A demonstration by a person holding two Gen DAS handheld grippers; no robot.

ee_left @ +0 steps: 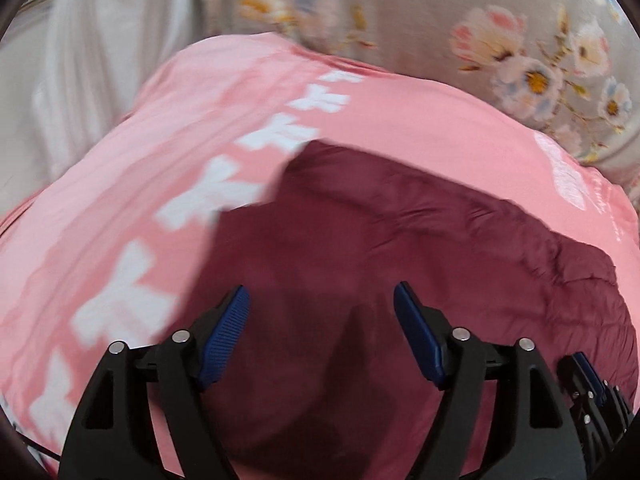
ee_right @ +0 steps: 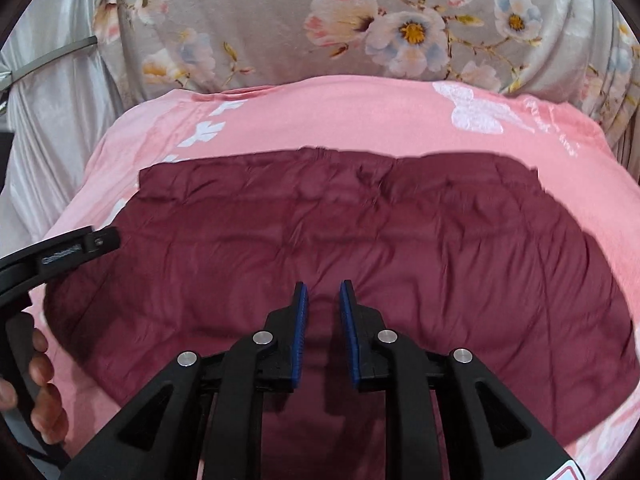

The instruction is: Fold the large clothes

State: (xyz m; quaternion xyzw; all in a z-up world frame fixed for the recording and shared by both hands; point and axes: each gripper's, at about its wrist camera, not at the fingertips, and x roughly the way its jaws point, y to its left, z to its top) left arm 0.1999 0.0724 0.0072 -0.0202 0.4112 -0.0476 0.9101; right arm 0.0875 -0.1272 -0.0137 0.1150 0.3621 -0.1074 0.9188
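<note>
A maroon quilted garment (ee_right: 360, 240) lies spread flat on a pink blanket (ee_right: 340, 120), with its far edge straight across. My left gripper (ee_left: 321, 292) hovers over the garment's left part (ee_left: 400, 220), open wide with nothing between its blue pads. My right gripper (ee_right: 323, 286) is above the garment's middle; a narrow gap shows between its pads and no cloth is in it. The left gripper (ee_right: 100, 242) also shows at the left edge of the right wrist view, with a hand (ee_right: 44, 396) on its grip. The left wrist view is blurred.
The pink blanket (ee_left: 120, 200) carries white printed marks and covers a raised surface. Behind it hangs grey floral fabric (ee_right: 400, 28), and pale satin cloth (ee_right: 52, 112) falls at the left. A grey strap (ee_right: 52, 58) crosses that cloth.
</note>
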